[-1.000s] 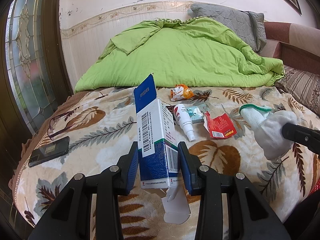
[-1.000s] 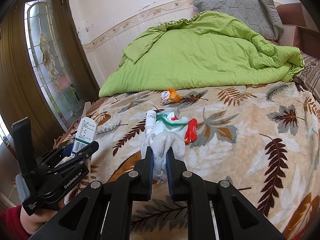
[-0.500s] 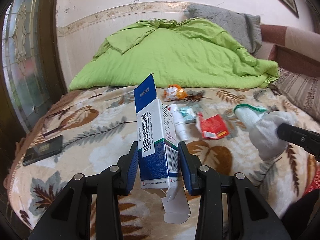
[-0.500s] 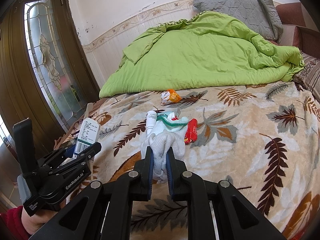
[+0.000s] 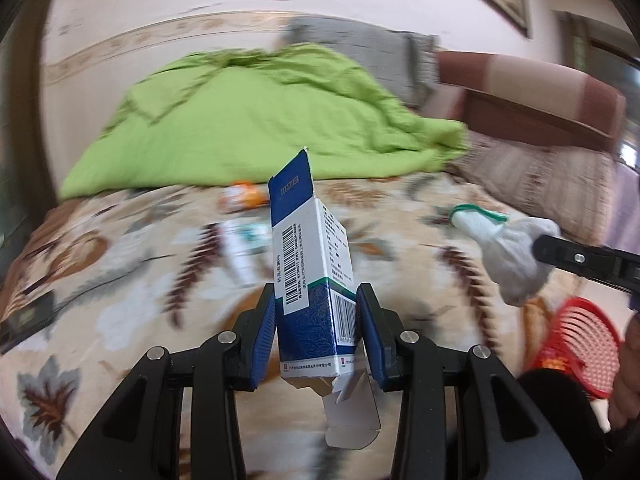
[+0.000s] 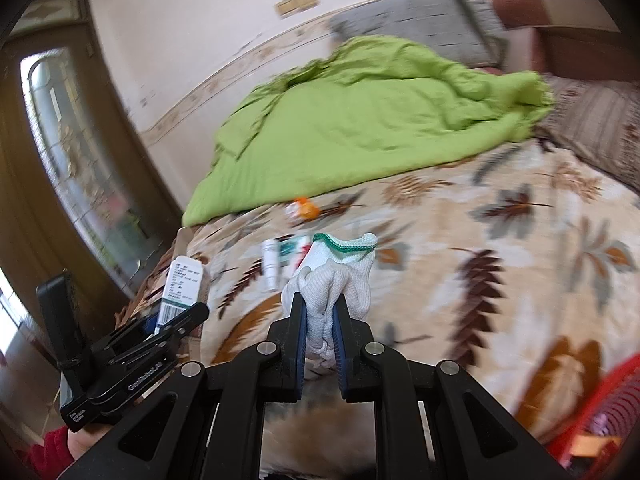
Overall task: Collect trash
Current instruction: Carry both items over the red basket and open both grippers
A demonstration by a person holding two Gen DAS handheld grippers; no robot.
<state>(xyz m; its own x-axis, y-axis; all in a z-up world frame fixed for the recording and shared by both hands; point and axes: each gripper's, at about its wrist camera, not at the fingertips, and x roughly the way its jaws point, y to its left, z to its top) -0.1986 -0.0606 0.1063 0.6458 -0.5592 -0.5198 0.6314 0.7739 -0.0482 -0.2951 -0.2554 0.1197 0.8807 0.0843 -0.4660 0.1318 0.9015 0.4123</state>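
Change: both your grippers have swung right; red basket (image 5: 576,354) now at 4 o'clock.
Left gripper (image 5: 316,320): clamps the box (image 5: 310,280).
Right gripper (image 6: 320,320): pinches the glove (image 6: 336,276).
Meaning: drop-off looks close.

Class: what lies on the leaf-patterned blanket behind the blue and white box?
Behind the box lie a white bottle and an orange wrapper. Whatever sits directly behind the box stays hidden.

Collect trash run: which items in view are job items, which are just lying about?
Job:
blue-white carton, in left gripper
white glove, in right gripper
orange wrapper
small white bottle
red basket

Lying about:
green quilt
grey pillow
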